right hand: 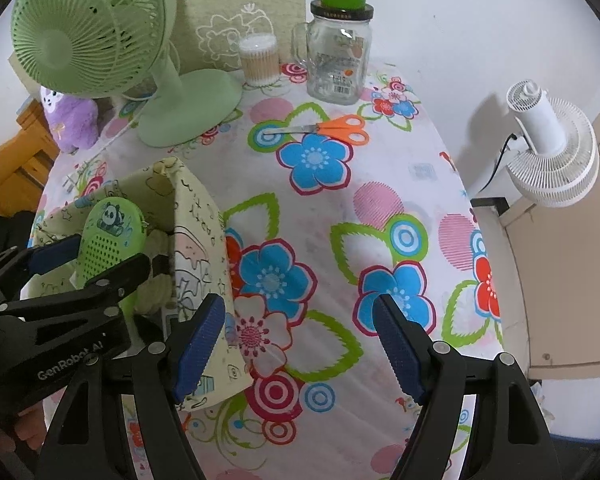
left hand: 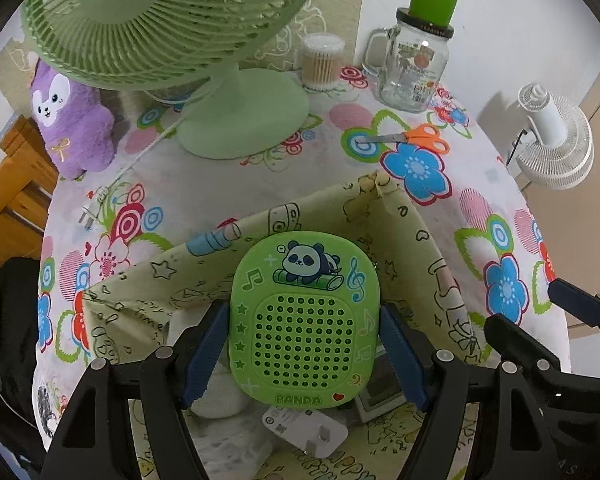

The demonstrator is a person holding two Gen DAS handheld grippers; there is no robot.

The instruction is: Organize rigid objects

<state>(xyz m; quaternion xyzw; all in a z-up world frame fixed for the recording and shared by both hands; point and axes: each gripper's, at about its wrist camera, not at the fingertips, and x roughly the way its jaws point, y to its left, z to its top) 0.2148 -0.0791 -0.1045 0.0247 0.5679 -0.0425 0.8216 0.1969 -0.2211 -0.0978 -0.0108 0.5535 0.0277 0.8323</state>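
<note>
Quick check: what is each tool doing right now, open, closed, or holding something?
Left tool: closed on the green panda speaker, over the fabric bin.
Right tool: open, empty.

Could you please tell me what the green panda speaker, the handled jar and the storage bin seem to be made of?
Green panda speaker: likely soft matte silicone or rubbery plastic, with moulded raised artwork. Clear handled jar: apparently glass, transparent with glossy highlights. Pale yellow printed storage bin: apparently fabric; its walls crease and sag.
</note>
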